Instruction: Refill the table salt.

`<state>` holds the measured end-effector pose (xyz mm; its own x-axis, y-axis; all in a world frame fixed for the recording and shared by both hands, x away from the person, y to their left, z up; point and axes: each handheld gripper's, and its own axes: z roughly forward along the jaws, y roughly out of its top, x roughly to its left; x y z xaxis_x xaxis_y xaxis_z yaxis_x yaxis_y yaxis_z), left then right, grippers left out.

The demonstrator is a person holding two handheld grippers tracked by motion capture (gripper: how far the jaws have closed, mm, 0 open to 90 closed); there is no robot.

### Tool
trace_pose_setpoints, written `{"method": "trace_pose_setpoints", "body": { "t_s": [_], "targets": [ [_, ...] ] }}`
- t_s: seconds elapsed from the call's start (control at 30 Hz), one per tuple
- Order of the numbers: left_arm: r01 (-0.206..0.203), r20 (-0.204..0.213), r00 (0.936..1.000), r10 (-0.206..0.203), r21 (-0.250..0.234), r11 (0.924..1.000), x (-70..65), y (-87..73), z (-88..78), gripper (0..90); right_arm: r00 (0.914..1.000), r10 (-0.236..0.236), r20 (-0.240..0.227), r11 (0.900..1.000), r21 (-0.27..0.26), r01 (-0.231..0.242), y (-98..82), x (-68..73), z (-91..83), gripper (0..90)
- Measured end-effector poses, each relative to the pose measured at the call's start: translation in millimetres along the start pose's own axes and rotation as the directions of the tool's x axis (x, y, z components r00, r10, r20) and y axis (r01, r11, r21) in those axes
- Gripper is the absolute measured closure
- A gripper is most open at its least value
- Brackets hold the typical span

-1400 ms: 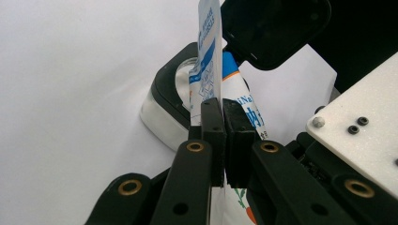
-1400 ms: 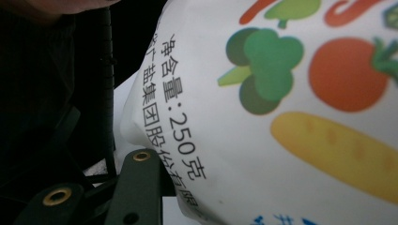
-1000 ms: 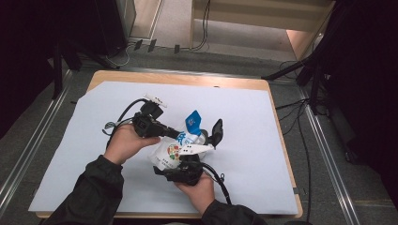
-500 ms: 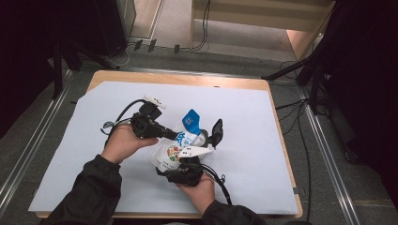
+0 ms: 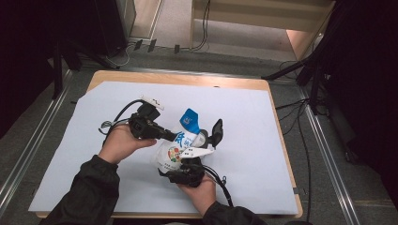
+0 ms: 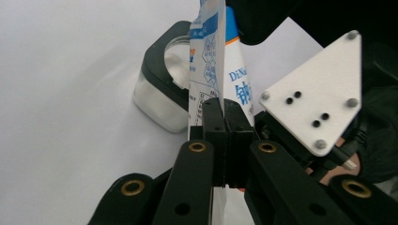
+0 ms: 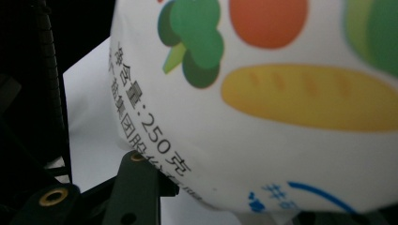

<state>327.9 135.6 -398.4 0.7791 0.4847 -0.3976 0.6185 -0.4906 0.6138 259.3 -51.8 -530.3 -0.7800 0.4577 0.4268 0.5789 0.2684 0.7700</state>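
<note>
A white pouch point(image 5: 174, 149) with a blue top and printed vegetables is held tilted between both hands, its blue corner point(image 5: 190, 118) leaning toward a small glass jar point(image 5: 202, 139) whose black lid point(image 5: 217, 130) stands raised. My left gripper point(image 5: 170, 137) comes in from the left and is shut on the pouch's thin flat edge point(image 6: 206, 70); the jar point(image 6: 162, 93) sits just behind it. My right gripper point(image 5: 184, 165) holds the pouch's bulging lower body point(image 7: 263, 108) from below, with one jaw against its side.
A white sheet point(image 5: 70, 154) covers the wooden table point(image 5: 187, 78), with bare room left, right and behind the hands. Cables trail from both grippers. Dark stands and a metal rail point(image 5: 28, 150) border the table.
</note>
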Motion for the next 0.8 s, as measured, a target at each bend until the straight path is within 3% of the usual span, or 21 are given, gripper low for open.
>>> {"method": "trace_pose_setpoints", "body": {
  "t_s": [0.43,0.67,0.8],
  "targets": [
    [-0.062,0.018,0.9979,0.063,-0.028,0.9977,-14.1,3.3,-21.5,90.0,0.9998,-0.021,0.004,0.999,-0.049,0.021,5.6,7.9,-12.4,61.0],
    [-0.079,0.021,0.9965,0.081,-0.059,0.9951,-17.1,3.1,-31.2,90.0,0.9987,-0.040,0.030,0.995,-0.085,0.043,9.9,9.0,-21.7,60.9],
    [-0.076,0.038,0.9962,0.079,-0.075,0.9943,-17.1,2.7,-35.8,90.0,0.9990,-0.028,0.034,0.995,-0.096,0.031,11.9,7.1,-26.6,60.6]
  ]
}}
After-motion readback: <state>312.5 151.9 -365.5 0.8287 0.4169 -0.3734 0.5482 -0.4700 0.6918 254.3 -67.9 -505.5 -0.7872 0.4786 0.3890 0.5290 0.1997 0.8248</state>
